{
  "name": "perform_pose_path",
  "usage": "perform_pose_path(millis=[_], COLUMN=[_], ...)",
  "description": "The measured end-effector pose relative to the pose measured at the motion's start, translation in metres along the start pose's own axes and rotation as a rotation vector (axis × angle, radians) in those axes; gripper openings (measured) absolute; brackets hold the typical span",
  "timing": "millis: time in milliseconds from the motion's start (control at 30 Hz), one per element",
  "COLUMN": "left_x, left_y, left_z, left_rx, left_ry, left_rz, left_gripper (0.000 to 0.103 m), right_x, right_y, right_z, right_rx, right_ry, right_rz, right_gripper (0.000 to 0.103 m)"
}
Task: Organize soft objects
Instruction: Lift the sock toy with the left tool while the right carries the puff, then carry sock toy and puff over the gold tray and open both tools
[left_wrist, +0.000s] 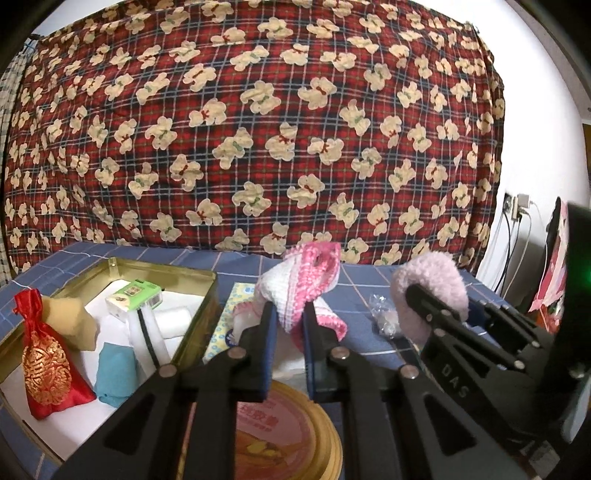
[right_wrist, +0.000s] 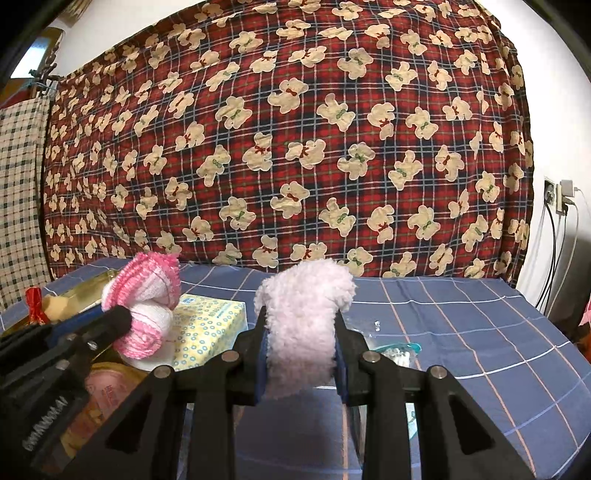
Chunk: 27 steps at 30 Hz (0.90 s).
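Landmark: gold tin box (left_wrist: 192, 275), lid off, on the blue checked cloth (left_wrist: 373, 280).
Left gripper (left_wrist: 290, 314): clenched on a pink-and-white knitted cloth (left_wrist: 295, 288), held up just right of the tin's right wall; cloth droops over both fingers.
Right gripper (right_wrist: 301, 325): grasping a fluffy pale-pink piece (right_wrist: 303, 325), well right of the tin, raised off the cloth.
Inside tin: red satin pouch (left_wrist: 46, 360) with gold print at the near-left; teal cloth (left_wrist: 114, 373) beside it; tan soft lump (left_wrist: 75, 317) behind; green-and-white packet (left_wrist: 135, 297) toward the back.
Beside tin: yellow tissue box (right_wrist: 210, 330), touching or nearly touching its right wall, can't tell which.
Near side: round tin lid (left_wrist: 291, 432), below the left gripper.
Backdrop: red plaid bear-print blanket (left_wrist: 258, 122) behind the tin.
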<state>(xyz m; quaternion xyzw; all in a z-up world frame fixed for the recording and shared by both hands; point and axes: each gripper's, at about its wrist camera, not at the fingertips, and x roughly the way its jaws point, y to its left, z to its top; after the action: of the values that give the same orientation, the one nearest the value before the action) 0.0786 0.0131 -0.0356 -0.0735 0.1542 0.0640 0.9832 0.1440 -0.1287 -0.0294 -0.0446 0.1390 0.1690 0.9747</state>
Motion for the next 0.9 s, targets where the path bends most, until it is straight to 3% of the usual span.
perform_pose_path(millis=[500, 633, 900], left_x=[-0.016, -0.027, -0.037], left_y=[0.044, 0.054, 0.093], left_z=[0.012, 0.022, 0.048], left_rx=[-0.075, -0.067, -0.011], left_ry=[-0.025, -0.046, -0.028], left_rz=[-0.011, 0.014, 0.096], left_gripper=[0.010, 0.010, 0.010], right_x=[0.004, 0.004, 0.018], right_y=[0.027, 0.041, 0.093], right_z=[0.022, 0.033, 0.069], right_rx=[-0.018, -0.022, -0.039], right_ry=[-0.029, -0.028, 0.023], right_rz=[0.041, 0.090, 0.279], right_gripper=[0.031, 0.031, 0.031])
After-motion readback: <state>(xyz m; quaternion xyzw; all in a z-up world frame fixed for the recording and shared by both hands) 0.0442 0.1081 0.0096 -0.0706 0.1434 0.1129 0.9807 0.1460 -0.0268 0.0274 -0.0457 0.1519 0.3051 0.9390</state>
